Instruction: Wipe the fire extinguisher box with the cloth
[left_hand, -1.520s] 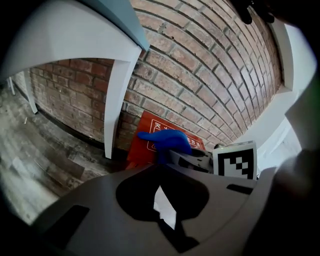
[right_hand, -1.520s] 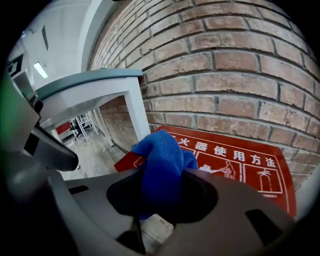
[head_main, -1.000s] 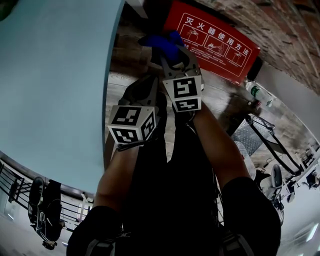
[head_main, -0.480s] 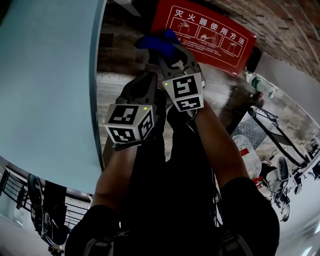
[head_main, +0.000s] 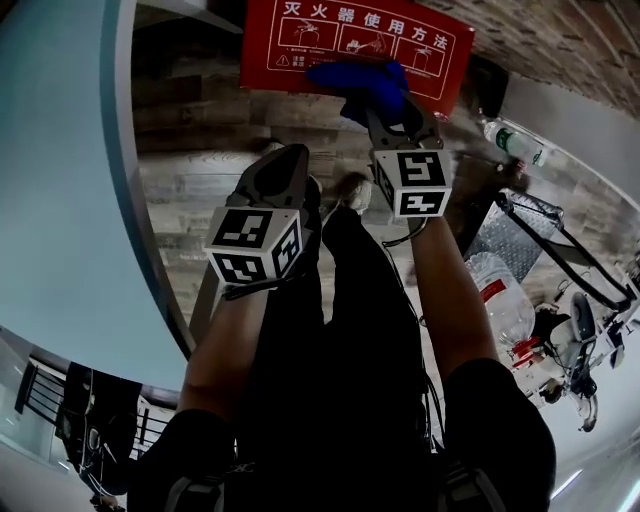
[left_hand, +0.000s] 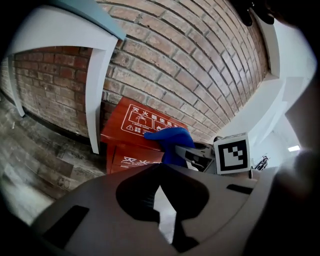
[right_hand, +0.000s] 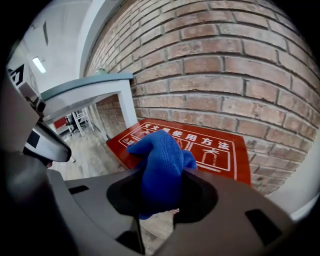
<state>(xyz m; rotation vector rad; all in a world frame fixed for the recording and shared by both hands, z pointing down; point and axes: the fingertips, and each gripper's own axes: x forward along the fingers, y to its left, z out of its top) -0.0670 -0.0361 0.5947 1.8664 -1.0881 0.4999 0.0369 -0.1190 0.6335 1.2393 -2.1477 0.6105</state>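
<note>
Shifted rightward: right gripper (head_main: 388, 98) sits over fire extinguisher box (head_main: 290, 45), clamped on cloth (head_main: 362, 80); left gripper (head_main: 288, 158) hangs nearer, jaws together, empty.

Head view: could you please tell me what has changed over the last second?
The right tool, shut on the blue knitted cloth, moved from beside the left corner of the red fire extinguisher box to over its top. Whether the cloth touches the box I cannot tell. The left tool stayed shut, empty and held back.
</note>
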